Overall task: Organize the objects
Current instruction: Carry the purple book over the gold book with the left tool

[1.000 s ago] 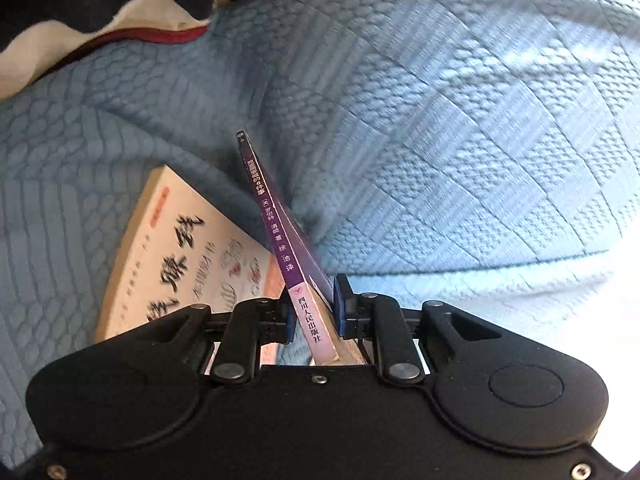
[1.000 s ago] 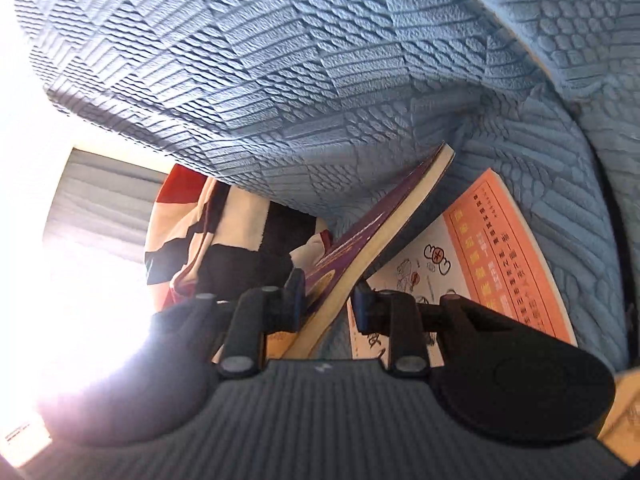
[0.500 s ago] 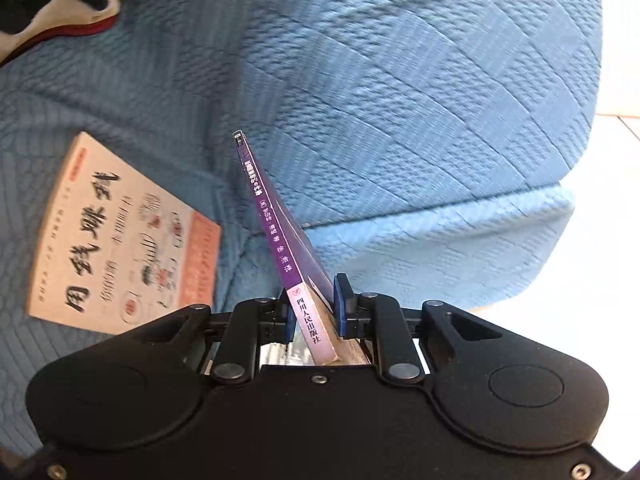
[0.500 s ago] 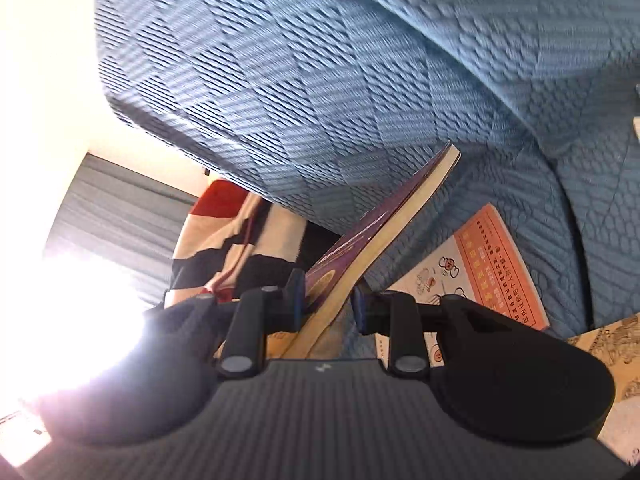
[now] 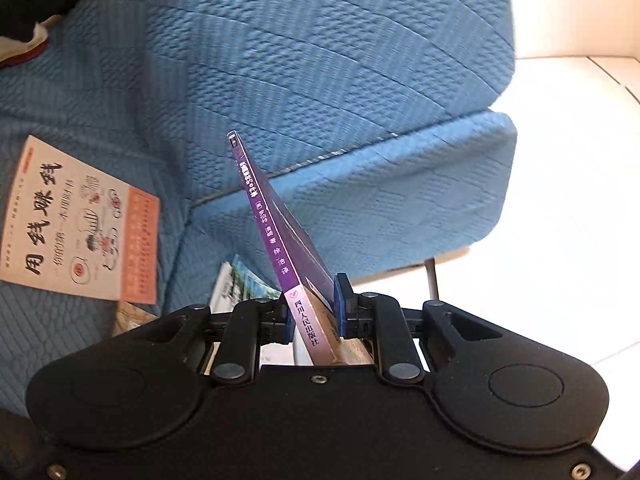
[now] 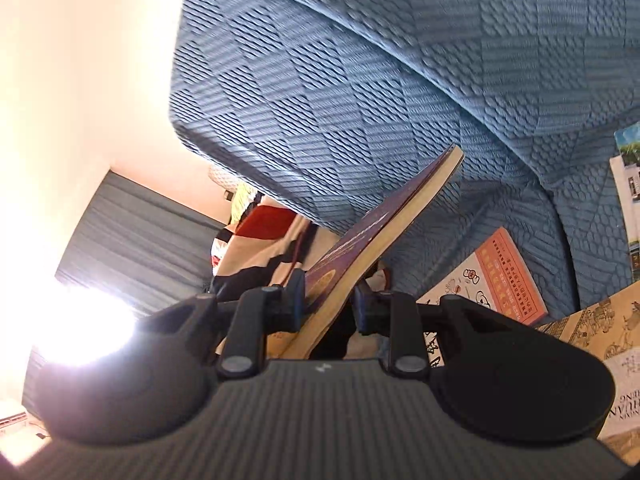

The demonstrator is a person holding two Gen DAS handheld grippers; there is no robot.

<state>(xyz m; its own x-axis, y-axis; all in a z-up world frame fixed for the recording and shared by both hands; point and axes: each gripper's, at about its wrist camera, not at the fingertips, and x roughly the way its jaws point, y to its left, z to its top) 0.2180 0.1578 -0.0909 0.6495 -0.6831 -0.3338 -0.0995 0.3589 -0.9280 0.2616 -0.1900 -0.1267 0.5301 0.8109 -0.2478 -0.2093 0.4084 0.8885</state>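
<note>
My left gripper (image 5: 314,308) is shut on the bottom of a purple book (image 5: 272,224), whose spine faces the camera as it sticks up and away. In the right wrist view my right gripper (image 6: 330,300) is shut on a purple book (image 6: 384,232) by its cover and cream page edge. It looks like the same book, but neither view shows the other gripper. Both hold it in the air above the blue sofa (image 5: 320,60). An orange-and-white book (image 5: 80,224) lies flat on the seat below, also in the right wrist view (image 6: 500,276).
A book with a blue-green photo cover (image 5: 236,284) lies near the seat edge. A beige book with line drawings (image 6: 600,332) sits at lower right. A red, white and black blanket (image 6: 260,240) lies further along the sofa. The white floor (image 5: 560,160) and a sofa leg (image 5: 431,280) are on the right.
Both grippers have risen with the purple book still clamped. The orange-and-white book has dropped away and looks smaller, and more of the sofa, the floor and other books has come into view.
</note>
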